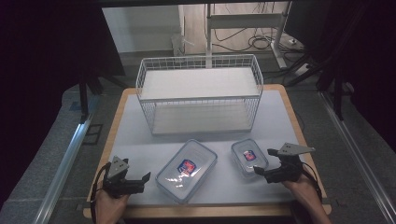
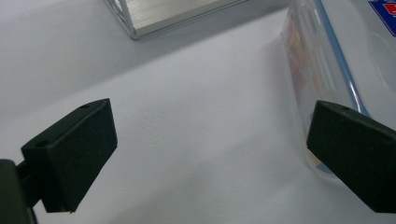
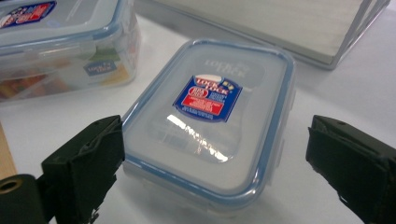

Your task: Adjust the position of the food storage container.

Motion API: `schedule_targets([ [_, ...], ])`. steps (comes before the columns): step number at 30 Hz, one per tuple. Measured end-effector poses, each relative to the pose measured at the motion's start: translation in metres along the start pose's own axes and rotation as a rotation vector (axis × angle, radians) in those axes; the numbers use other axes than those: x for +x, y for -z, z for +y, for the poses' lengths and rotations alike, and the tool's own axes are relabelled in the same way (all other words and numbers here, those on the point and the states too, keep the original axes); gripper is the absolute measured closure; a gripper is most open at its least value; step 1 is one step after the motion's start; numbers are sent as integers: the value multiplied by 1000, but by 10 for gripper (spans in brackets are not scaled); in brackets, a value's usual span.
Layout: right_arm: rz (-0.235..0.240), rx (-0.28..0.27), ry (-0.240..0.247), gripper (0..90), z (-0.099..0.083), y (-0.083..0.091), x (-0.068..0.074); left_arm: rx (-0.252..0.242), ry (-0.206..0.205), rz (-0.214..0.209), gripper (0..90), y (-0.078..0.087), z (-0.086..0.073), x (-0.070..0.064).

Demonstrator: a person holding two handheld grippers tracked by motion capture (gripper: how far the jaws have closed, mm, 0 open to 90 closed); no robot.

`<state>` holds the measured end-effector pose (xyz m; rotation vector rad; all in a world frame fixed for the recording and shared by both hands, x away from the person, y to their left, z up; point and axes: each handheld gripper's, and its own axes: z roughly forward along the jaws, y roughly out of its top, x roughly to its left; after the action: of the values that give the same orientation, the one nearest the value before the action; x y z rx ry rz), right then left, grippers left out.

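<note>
Approach step, I'd say: the right gripper (image 3: 212,154) lines up on the small container (image 3: 210,121) near the bench's front right corner, jaws wide apart, nothing held; next it must straddle the lid and close; the left gripper (image 1: 140,179), low at the front left, also gapes beside the large container (image 1: 187,170).

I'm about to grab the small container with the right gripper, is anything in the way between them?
Nothing visible. The right gripper is open with its jaws on either side of the small container, and bare table lies between.
</note>
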<state>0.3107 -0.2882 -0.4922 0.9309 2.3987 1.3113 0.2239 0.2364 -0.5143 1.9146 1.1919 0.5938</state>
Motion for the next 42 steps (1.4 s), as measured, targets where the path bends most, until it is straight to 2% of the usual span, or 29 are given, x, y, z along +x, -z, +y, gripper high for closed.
schedule_targets([
  [2,-13,-9,-1,47,1,0,0,-3,2,0,18,0,-1,0],
  [5,-24,4,-8,47,1,1,-1,-16,10,-11,22,0,-1,1],
  [6,-39,16,-24,46,0,0,-1,-30,15,-14,23,1,-1,2],
  [8,-51,30,-25,45,0,0,-2,-36,11,-3,24,1,-1,3],
  [11,-64,43,-29,36,-1,-1,-2,-40,23,-9,28,1,-2,6],
  [15,-68,55,-37,26,-2,-2,-2,-39,33,-9,29,1,-3,8],
  [18,-74,68,-25,4,-2,-2,0,-41,36,-11,30,1,-3,8],
  [21,-75,52,-24,3,0,-1,0,-39,28,-13,31,0,-3,7],
  [24,-68,48,-31,9,2,1,1,-35,25,-18,32,-1,-2,5],
  [27,-72,59,-13,38,3,2,3,-29,21,-19,33,-2,-3,5],
  [31,-84,50,-5,142,9,5,6,-19,18,-15,36,-4,-3,4],
  [32,-77,54,8,243,12,6,8,-18,19,-12,38,-4,-3,4],
  [34,-70,60,12,349,15,6,9,-22,26,-13,38,-4,-3,4],
  [36,-67,59,19,445,18,5,12,-32,40,-21,38,-4,-3,5],
  [37,-67,59,19,445,18,5,12,-32,40,-21,38,-4,-3,5],
  [38,-47,53,30,566,23,4,15,-39,48,-30,38,-5,-3,5],
  [42,9,46,59,816,32,-2,21,-37,45,-31,39,-6,-3,4],
])
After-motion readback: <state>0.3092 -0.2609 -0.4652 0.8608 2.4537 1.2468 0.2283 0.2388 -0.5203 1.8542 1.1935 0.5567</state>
